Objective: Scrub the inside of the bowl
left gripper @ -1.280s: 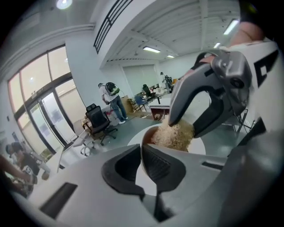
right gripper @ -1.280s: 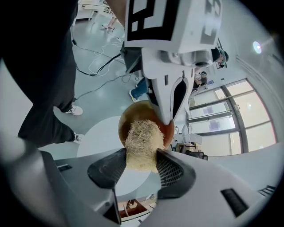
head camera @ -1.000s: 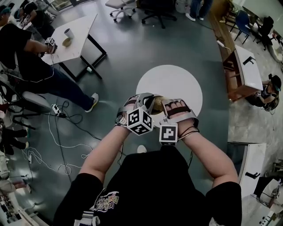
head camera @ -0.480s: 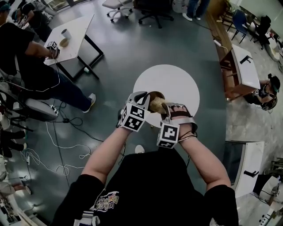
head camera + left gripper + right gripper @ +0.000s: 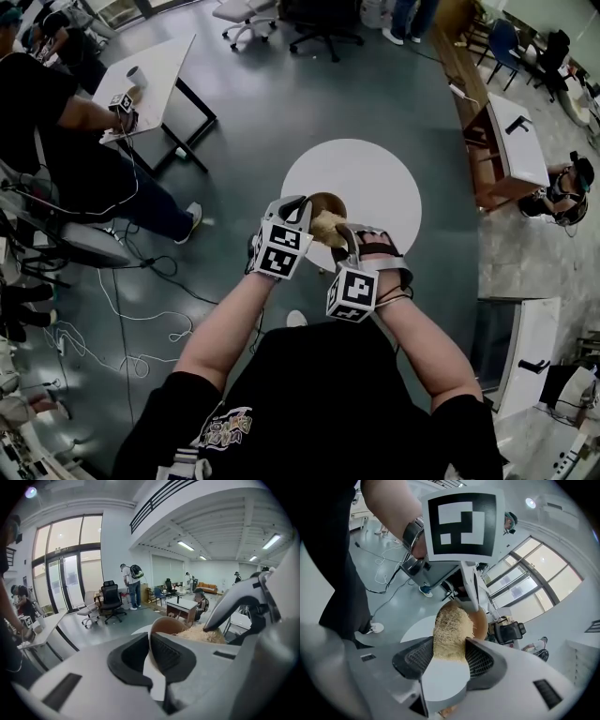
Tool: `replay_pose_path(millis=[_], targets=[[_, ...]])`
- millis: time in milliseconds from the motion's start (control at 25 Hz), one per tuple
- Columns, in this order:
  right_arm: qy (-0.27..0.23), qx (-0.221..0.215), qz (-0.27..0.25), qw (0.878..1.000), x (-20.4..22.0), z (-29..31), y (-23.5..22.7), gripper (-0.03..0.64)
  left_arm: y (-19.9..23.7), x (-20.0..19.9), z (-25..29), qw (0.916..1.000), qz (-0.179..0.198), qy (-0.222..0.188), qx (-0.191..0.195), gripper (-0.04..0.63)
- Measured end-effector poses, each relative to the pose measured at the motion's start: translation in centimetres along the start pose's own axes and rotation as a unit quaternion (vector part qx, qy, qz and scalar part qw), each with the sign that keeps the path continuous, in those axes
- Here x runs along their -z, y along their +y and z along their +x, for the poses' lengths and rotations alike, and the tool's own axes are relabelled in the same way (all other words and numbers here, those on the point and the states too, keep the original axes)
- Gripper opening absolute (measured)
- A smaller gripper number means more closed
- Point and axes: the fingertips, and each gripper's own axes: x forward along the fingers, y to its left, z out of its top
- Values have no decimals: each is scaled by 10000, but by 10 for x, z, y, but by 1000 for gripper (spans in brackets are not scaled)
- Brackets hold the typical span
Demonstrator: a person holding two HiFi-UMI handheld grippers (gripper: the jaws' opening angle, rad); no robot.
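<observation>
While left tongs pinch bowl rim | right tongs hold scrubber inside

Round white worktop stands on grey floor; near edge blocked from view. Rectangular white worktop, upper left, carries a white cup. Cables lie on floor.
</observation>
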Motion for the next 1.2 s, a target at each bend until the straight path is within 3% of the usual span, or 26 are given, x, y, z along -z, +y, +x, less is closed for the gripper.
replay_pose_path(millis=[120,280,440,520,600,720,840,920,1040,1200], targets=[[9,-72,234,9997,15,-1,-1,222,3,4,1,10000,-25,62,-34,23],[34,-5,1119,9937,49,-5,-20,222,17,12,0,9998,-141,133,-31,23],[-463,188,2325,9713,72,-11,-57,222,15,8,-4,9975,-212,-69,664,20],[-814,171,2538,9637,72,-13,-70,222,4,4,-9,9929,-70,-169,1178,20],[-1145,58,2349,9652,64,-13,-74,222,-15,0,-15,9835,289,-234,1772,20],[-1471,-254,1763,9730,47,-8,-70,222,-42,-2,-24,9629,971,-256,2506,20],[-1743,-654,1100,9763,30,-5,-59,222,-57,-1,-30,9449,1419,-146,2946,20],[-1835,-850,791,9761,26,-6,-54,222,-63,1,-30,9375,1671,-41,3053,20],[-1806,-922,697,9767,30,-5,-55,222,-60,-2,-26,9386,1692,-75,3005,20],[-1753,-768,1074,9756,39,-3,-66,222,-42,-13,-22,9550,1061,-300,2753,20]])
